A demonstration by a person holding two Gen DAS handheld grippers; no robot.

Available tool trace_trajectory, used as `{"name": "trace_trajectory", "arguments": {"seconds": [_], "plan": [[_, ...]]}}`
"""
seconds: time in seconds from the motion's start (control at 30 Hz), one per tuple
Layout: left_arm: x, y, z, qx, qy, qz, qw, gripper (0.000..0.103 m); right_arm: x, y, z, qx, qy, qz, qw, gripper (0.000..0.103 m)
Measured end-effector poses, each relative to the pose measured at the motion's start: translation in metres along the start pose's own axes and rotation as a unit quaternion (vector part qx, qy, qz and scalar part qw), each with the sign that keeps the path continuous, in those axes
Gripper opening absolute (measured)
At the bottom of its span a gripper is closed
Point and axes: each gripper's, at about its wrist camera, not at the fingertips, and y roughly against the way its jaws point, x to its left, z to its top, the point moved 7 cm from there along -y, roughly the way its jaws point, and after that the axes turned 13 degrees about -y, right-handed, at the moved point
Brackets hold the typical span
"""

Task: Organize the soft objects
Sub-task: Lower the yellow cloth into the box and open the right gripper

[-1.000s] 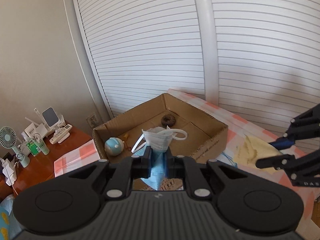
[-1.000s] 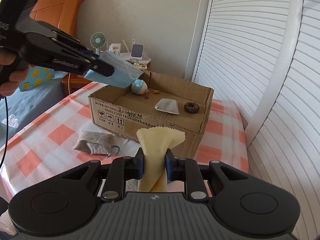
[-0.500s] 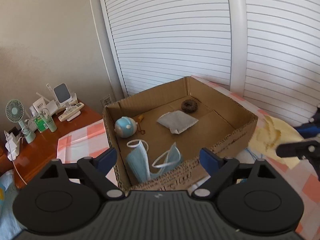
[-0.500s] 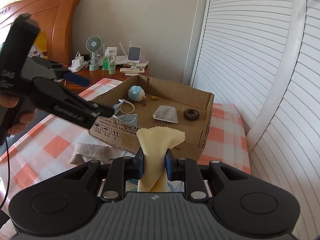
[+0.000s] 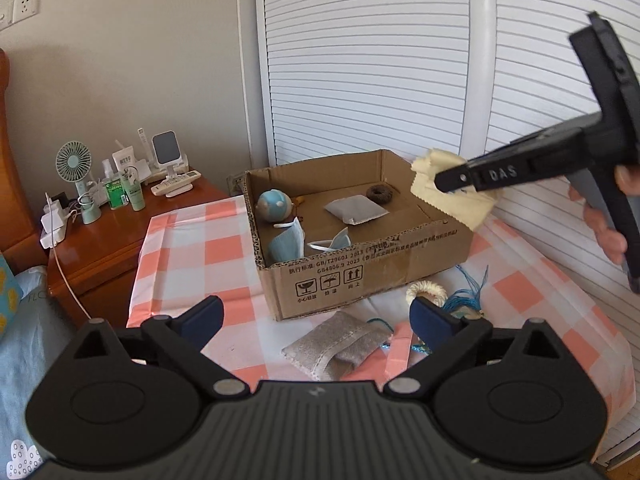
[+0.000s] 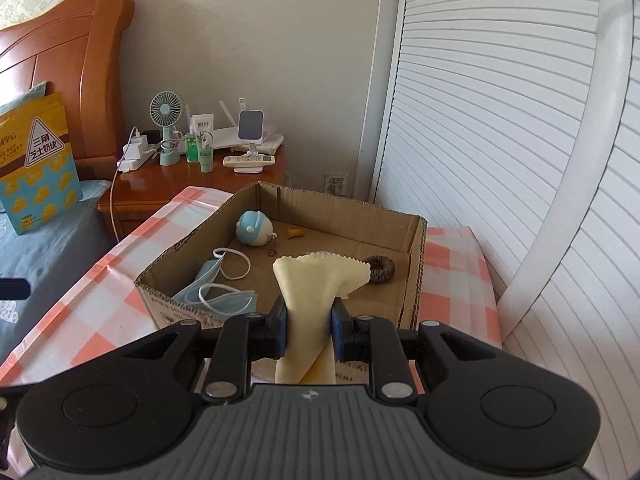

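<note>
- The right claw point(image 6: 308, 330) pinched a pale yellow cloth point(image 6: 316, 280) between its blue pads, holding it above the near right part of an open cardboard box point(image 5: 360, 276) on the checked desk point(image 5: 188, 248).
- In the left wrist view the same cloth point(image 5: 460, 192) hung from the claw over the box's right-hand rim, not yet inside.
- The left claw point(image 5: 316, 316) was spread wide and held nothing, hovering over the desk in front of the box.
- Inside the box lay a blue face mask point(image 6: 218, 292), a blue round toy point(image 6: 254, 228), a grey pouch point(image 5: 356, 210) and a dark ring point(image 6: 380, 268).
- Outside it, on the desk, sat a second grey pouch point(image 5: 336, 348), a cream ring point(image 5: 426, 292) and a tangle of blue cord point(image 5: 464, 300).
- The step in hand appeared to be delivering the cloth; the next move likely called for carrying it further over the box floor, then parting the jaws so it fell clear of the rim.
- The free left claw seemed best placed to reach for the grey pouch just below it.
</note>
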Motion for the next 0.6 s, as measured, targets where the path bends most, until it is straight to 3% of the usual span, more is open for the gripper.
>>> {"name": "trace_trajectory", "arguments": {"seconds": [0.17, 0.2, 0.27, 0.33, 0.37, 0.6], "plan": [[0.007, 0.006, -0.009, 0.003, 0.007, 0.012, 0.9999, 0.099, 0.002, -0.023, 0.026, -0.016, 0.001, -0.025, 1.000, 0.029], [0.010, 0.008, -0.012, 0.003, 0.013, 0.014, 0.9998, 0.099, 0.002, -0.027, 0.029, -0.015, 0.001, -0.032, 0.999, 0.042], [0.014, 0.009, -0.014, 0.002, 0.020, 0.017, 0.9997, 0.099, 0.001, -0.033, 0.030, -0.014, 0.001, -0.042, 0.999, 0.084], [0.018, 0.011, -0.016, 0.001, 0.024, 0.021, 0.9995, 0.101, 0.001, -0.033, 0.027, -0.022, 0.004, -0.049, 0.999, 0.099], [0.019, 0.012, -0.017, 0.001, 0.026, 0.023, 0.9994, 0.102, 0.002, -0.031, 0.025, -0.025, 0.003, -0.049, 0.999, 0.103], [0.018, 0.012, -0.021, 0.006, 0.028, 0.021, 0.9994, 0.102, 0.004, -0.013, 0.004, -0.017, -0.001, -0.047, 0.999, 0.103]]}}
